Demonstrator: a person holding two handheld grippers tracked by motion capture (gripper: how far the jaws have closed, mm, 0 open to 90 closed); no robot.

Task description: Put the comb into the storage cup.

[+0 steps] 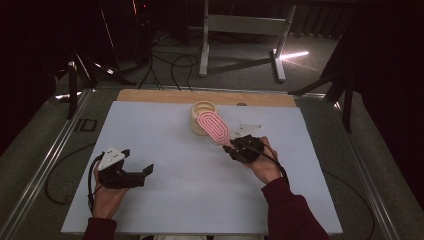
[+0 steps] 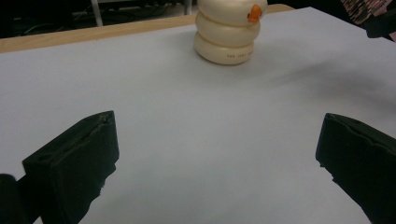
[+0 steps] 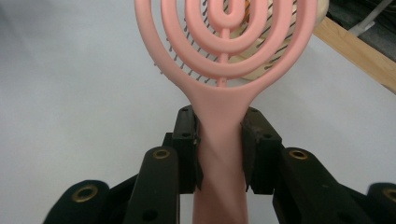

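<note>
A pale grey mat (image 1: 190,175) covers the table, with a strip of bare wood (image 1: 150,96) showing along its far edge. Beyond lie dark carpet, loose cables (image 1: 172,62) and the white legs of a stand (image 1: 240,30); the room around is dim.

Nearest, the left gripper (image 1: 148,170) hovers low over the mat, jaws wide apart with nothing between them. Further in, the right gripper (image 1: 231,148) is clamped on the handle of a pink brush (image 1: 214,126). The brush has an oval head of looped, open ribs with dark bristles behind. Its head reaches over a cream holder (image 1: 202,116), a ribbed cup of stacked rings near the mat's far edge.
</note>
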